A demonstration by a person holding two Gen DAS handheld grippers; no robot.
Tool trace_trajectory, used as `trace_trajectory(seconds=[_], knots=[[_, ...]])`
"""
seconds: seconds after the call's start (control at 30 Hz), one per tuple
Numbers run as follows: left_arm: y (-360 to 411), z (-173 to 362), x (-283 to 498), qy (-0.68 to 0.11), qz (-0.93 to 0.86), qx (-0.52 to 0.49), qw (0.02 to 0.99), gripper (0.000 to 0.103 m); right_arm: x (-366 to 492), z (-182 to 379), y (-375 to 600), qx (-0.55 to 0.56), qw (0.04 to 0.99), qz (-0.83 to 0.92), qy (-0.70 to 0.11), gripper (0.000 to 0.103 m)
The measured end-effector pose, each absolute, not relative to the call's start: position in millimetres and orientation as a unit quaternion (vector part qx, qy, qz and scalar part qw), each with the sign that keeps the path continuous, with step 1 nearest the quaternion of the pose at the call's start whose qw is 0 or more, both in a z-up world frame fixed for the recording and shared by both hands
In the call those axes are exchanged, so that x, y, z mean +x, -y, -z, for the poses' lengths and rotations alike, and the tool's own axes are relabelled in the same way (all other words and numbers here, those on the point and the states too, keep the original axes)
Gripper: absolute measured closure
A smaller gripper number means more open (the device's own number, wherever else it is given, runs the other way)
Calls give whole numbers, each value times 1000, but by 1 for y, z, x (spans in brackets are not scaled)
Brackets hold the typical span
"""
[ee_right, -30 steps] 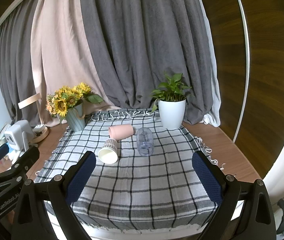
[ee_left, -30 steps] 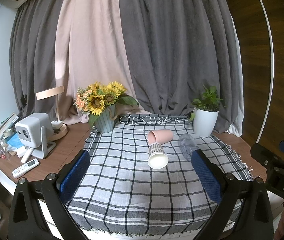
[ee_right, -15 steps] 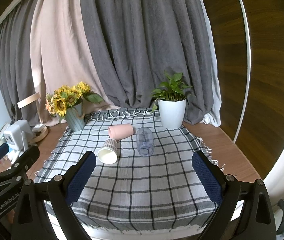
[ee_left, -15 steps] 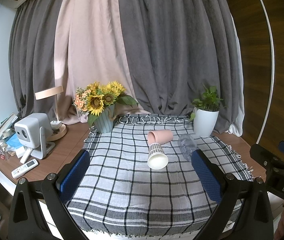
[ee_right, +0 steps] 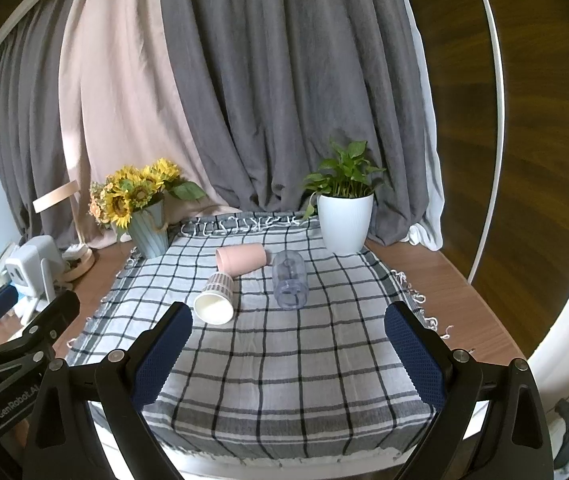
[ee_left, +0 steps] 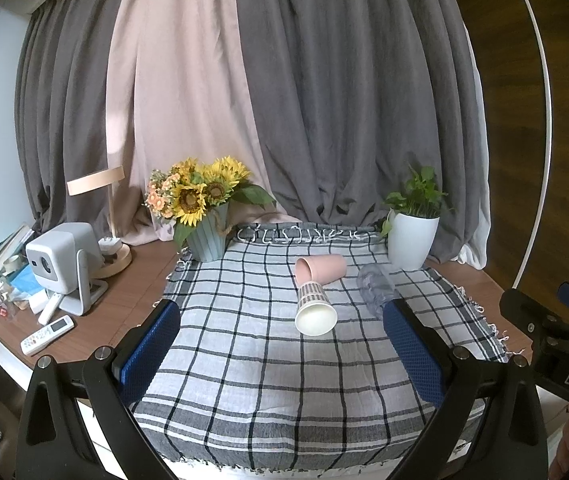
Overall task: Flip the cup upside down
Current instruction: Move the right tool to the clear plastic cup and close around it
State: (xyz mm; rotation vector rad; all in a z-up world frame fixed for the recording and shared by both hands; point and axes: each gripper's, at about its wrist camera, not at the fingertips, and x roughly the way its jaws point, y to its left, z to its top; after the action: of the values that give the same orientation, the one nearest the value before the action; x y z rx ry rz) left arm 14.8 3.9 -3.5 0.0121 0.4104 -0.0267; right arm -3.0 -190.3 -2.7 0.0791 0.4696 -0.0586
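Three cups lie on their sides on the checked cloth [ee_left: 268, 364] [ee_right: 284, 360]. A patterned paper cup [ee_left: 313, 309] [ee_right: 216, 299] has its open mouth toward me. A pink cup [ee_left: 320, 268] [ee_right: 241, 258] lies behind it. A clear plastic cup [ee_left: 374, 286] [ee_right: 290, 279] lies to the right. My left gripper [ee_left: 282, 352] is open and empty, held above the near part of the cloth, short of the cups. My right gripper [ee_right: 288, 354] is open and empty, likewise near the front edge.
A sunflower vase [ee_left: 206, 236] [ee_right: 148, 232] stands at the back left and a white potted plant [ee_left: 412, 240] [ee_right: 344, 220] at the back right. A projector [ee_left: 62, 258], a lamp base [ee_left: 114, 256] and a remote [ee_left: 46, 330] sit on the wooden desk at left. Curtains hang behind.
Both views have shifted very slightly; the cups have not moved and both grippers stay open.
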Motion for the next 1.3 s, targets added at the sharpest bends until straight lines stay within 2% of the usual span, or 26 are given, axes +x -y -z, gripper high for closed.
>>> trace_trajectory(seconds=[0.27, 0.7, 1.3], knots=[[-8, 23, 58, -270, 9, 9, 963, 0, 26, 15, 188, 40, 962, 34, -269, 6], [-18, 66, 183, -396, 52, 24, 917, 0, 156, 56, 176, 57, 915, 31, -397, 6], [24, 98, 322, -482, -12, 29, 876, 0, 347, 118, 219, 33, 837, 13, -546, 8]])
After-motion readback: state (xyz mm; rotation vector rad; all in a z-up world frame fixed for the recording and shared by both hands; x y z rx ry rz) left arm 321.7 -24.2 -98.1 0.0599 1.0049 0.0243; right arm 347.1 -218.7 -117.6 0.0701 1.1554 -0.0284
